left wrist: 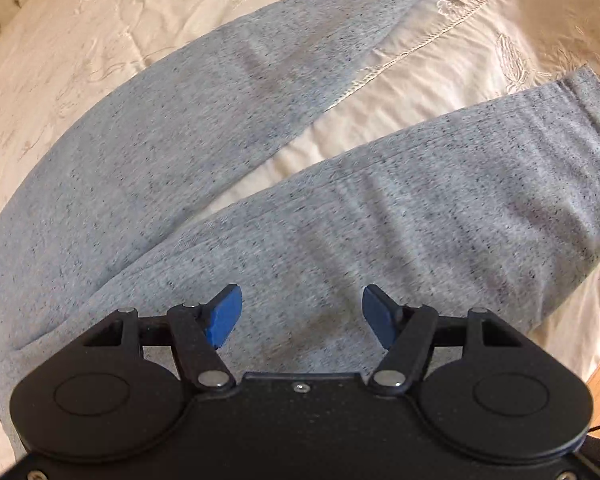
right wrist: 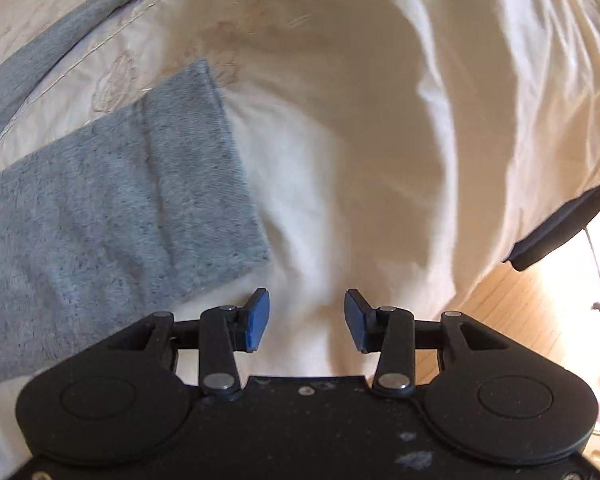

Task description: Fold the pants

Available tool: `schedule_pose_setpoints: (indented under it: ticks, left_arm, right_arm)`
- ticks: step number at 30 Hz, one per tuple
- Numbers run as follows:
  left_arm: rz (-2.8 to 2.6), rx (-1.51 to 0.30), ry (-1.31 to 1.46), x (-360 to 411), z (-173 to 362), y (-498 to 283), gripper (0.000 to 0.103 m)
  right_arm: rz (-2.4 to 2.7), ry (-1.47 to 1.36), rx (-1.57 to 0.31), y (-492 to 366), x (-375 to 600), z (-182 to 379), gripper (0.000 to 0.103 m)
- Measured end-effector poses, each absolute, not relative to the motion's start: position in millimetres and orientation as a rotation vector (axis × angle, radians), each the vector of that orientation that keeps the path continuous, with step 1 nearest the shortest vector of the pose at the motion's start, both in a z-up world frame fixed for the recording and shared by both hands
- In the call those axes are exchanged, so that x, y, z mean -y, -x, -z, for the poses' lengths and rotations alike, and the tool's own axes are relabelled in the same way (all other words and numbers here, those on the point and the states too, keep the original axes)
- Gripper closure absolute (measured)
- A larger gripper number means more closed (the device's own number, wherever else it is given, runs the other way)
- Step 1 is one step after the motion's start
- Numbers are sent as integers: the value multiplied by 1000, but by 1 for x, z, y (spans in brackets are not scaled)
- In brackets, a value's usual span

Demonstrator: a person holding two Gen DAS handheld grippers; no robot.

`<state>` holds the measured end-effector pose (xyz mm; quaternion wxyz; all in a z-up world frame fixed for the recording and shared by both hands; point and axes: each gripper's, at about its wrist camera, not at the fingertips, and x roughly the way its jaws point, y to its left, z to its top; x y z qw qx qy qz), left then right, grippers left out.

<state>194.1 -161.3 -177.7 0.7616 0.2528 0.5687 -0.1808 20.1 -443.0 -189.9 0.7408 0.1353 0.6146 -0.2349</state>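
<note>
Grey speckled pants lie spread flat on a cream bed cover, their two legs splayed apart toward the upper right. My left gripper hangs open above the near leg, its blue pads wide apart with nothing between them. In the right wrist view the near leg's cuff lies at the left, and the far leg runs along the upper left. My right gripper is open over bare bed cover, just right of that cuff, holding nothing.
The cream embroidered bed cover has a stitched seam between the legs. It drapes in folds over the bed's edge. Wooden floor shows at the lower right, with a dark strip across the cover's edge.
</note>
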Motion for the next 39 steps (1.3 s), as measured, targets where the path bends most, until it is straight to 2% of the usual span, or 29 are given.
schedule_pose_setpoints:
  ticks: [6,10,17,21,24,27,32,35,39]
  left_arm:
    - [508,-1198,-551,206,165,-194,33]
    - [580,-1166,-568,246,165,-194,33]
    - [611,-1178,-618,268,176,-185,33]
    - [557,-1256,-697,257,206,-189,33]
    - [524,-1273,-600,238,192,-203,40]
    - [482,-1241,-455,210,160,-219,40]
    - [298,-1207,-278,158,128,-254,40]
    - [194,-1189,-206,130,120,-278,40]
    - [122,-1209,-204,109,119,-299,40]
  right_arm:
    - [438,-569,-1042,-18,454,132,59]
    - [455,-545,-1041,-10,460,122,59]
    - [434,-514,-1110,-11,468,154,58]
    - [403,-412,-1217,-29,463,178,59]
    - [480,-331,-1309,-42,461,198,59]
    - [493,-390,-1216,-46,465,171,59]
    - [393,-317,-1098,-88,455,125,59]
    - [349,-301,-1054,-132,449,119,59]
    - [306,-264,-1092,-203,448,125,59]
